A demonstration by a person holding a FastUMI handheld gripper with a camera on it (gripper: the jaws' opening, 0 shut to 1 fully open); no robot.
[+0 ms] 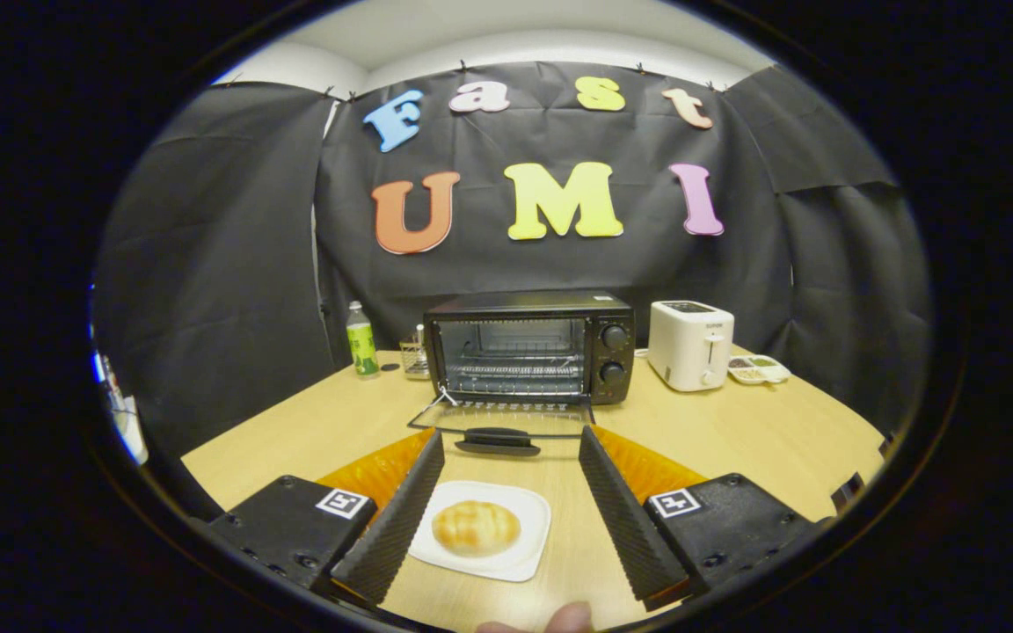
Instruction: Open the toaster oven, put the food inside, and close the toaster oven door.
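Note:
A black toaster oven [530, 346] stands at the back of the wooden table with its glass door [499, 425] folded down flat toward me, handle at the front. The rack inside looks bare. A golden bread roll [476, 527] lies on a white square plate [524, 556] between my fingers, nearer the left one. My gripper [511, 444] is open, hovering above the plate, its fingertips just short of the door handle and holding nothing.
A white toaster [690, 344] and a small tray of condiments [759, 369] sit right of the oven. A green-labelled bottle [361, 339] and a small glass jar [416, 356] stand to its left. A fingertip [570, 617] shows near me.

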